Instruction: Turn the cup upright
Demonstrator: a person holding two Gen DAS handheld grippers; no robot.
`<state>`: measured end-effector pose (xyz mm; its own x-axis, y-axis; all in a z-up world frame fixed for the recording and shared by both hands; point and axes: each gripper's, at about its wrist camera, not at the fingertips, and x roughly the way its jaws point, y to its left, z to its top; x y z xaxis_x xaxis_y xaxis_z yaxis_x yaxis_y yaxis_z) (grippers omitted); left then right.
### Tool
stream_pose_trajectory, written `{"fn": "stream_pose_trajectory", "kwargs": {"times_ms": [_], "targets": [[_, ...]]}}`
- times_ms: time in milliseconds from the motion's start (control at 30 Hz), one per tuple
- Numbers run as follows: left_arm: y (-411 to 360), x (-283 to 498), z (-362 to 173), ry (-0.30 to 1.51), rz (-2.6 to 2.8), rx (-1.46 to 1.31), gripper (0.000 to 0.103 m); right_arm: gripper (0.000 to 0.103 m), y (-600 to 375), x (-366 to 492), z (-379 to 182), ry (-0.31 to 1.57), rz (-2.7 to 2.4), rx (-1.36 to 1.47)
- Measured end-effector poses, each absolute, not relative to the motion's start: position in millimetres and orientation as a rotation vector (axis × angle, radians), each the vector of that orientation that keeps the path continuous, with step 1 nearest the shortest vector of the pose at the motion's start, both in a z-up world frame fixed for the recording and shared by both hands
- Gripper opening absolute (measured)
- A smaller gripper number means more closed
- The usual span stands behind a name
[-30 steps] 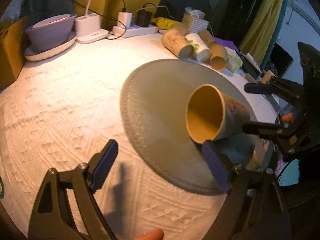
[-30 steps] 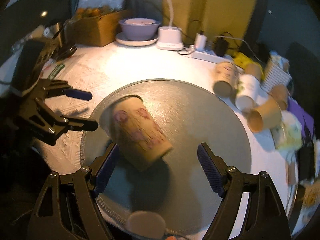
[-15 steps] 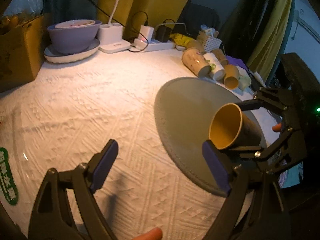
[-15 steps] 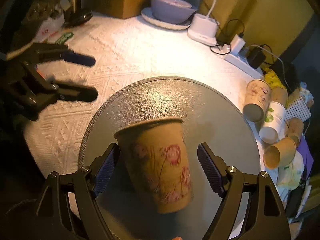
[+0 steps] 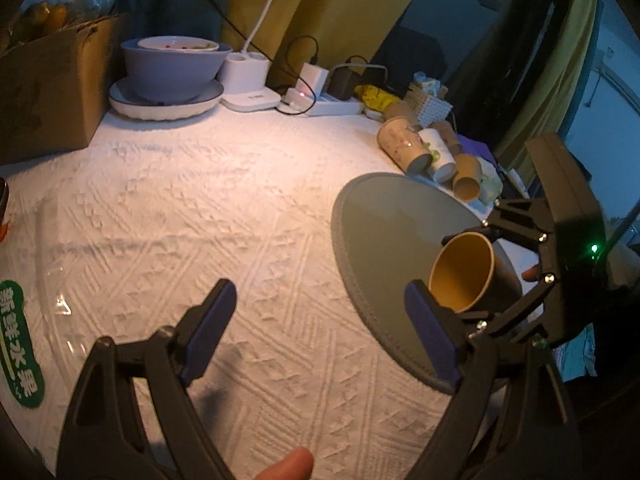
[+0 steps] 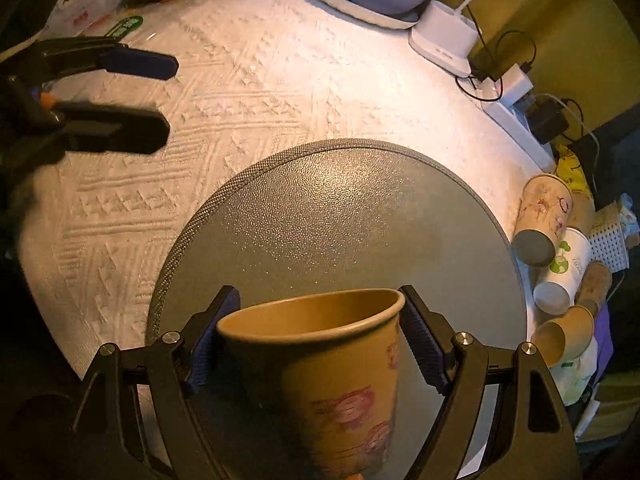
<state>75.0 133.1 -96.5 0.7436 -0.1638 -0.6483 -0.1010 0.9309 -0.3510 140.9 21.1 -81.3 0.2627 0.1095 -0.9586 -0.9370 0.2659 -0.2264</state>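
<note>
A tan paper cup with pink flowers [image 6: 332,368] is held between the blue pads of my right gripper [image 6: 320,336], mouth up and tilted, over the round grey mat [image 6: 344,220]. In the left wrist view the same cup [image 5: 464,276] shows its open mouth, gripped by the right gripper [image 5: 532,268] above the mat [image 5: 384,232]. My left gripper [image 5: 320,332] is open and empty over the white textured cloth, left of the mat; it also shows in the right wrist view [image 6: 132,96].
Several paper cups [image 6: 548,240] lie on their sides beyond the mat's right edge. A purple bowl on a plate [image 5: 168,68], a white lamp base [image 5: 248,76], a power strip [image 5: 328,104] and a cardboard box [image 5: 44,88] line the far side.
My right gripper has closed on the cup, lifted it off the mat and turned it from lying on its side toward mouth-up. My left gripper has drawn back to the left.
</note>
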Motion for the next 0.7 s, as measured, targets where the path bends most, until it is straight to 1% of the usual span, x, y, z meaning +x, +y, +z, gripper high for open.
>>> {"fn": "stream_pose_trajectory", "kwargs": {"times_ms": [67,167,333,700], "targets": [[131.4,76.6,-96.2,0.738,-0.038,-0.378,0.087,0.075,19.9,141.4,-79.8,1.044,0.914,-1.031],[126.8,80.4,-95.6,0.742,-0.041,-0.373,0.087,0.073,17.0,145.2,-77.5,1.041,0.908,-1.028],[119.5,87.5,-91.9,0.745,-0.045,-0.361,0.087,0.073,7.8,156.0,-58.5,1.001,0.907,-0.929],[95.2,108.0,-75.8,0.726,-0.046,-0.310,0.087,0.073,-21.8,189.8,-22.9,0.902,0.904,-0.578]]}}
